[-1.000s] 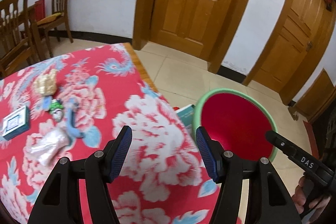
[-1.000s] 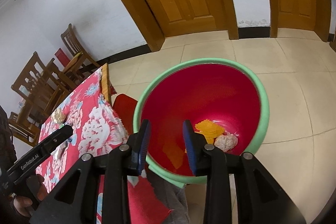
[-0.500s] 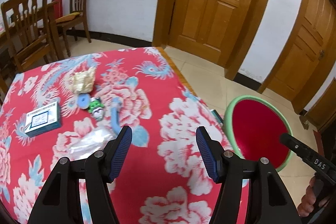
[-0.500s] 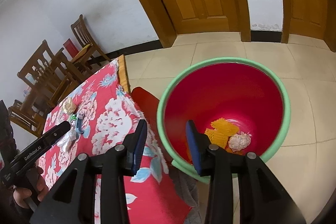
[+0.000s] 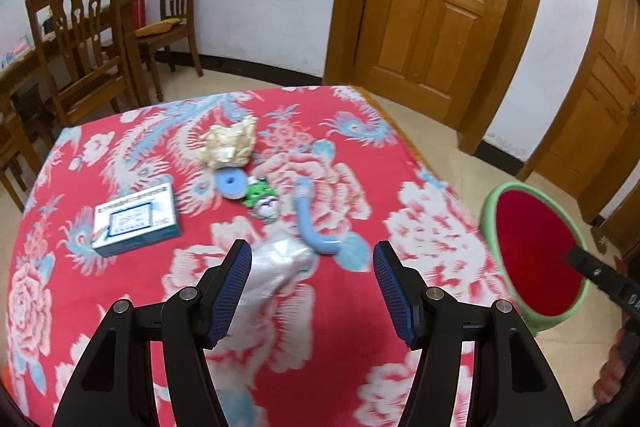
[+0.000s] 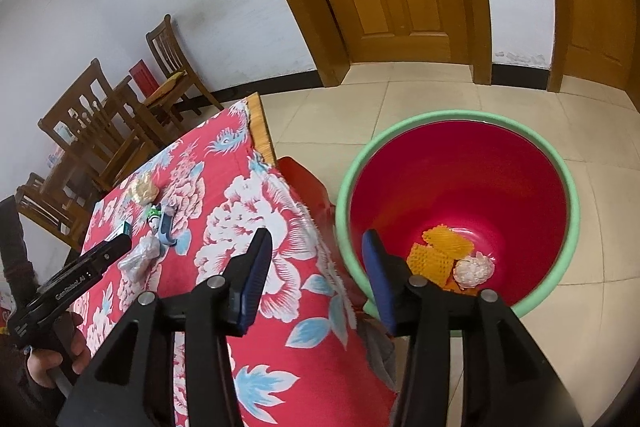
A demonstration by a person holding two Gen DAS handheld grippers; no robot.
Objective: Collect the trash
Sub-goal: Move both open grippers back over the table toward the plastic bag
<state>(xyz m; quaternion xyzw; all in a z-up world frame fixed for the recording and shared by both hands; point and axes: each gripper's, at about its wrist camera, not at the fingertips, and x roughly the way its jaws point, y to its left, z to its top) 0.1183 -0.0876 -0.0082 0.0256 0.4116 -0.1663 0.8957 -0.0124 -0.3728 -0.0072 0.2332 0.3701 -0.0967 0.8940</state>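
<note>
Hovering over the bench point(image 5: 120, 307) with its red floral cloth, the left tongs point(image 5: 312, 287) are seen released, nothing gripped; a crumpled clear plastic bag point(image 5: 280, 263) lies just ahead at 12 o'clock. A crumpled cream paper wad point(image 5: 230, 147), blue ring point(image 5: 231, 183) and white-and-teal box point(image 5: 136, 219) lie beyond at 11 o'clock. The right tongs point(image 6: 316, 275) are opening, empty, above the green-rimmed red plastic basin point(image 6: 520, 167) on the floor, where orange mesh pieces point(image 6: 440, 247) and a whitish wad point(image 6: 474, 269) lie.

Black claw point(image 5: 312, 287), blue ribbed pads point(image 5: 231, 291)
</note>
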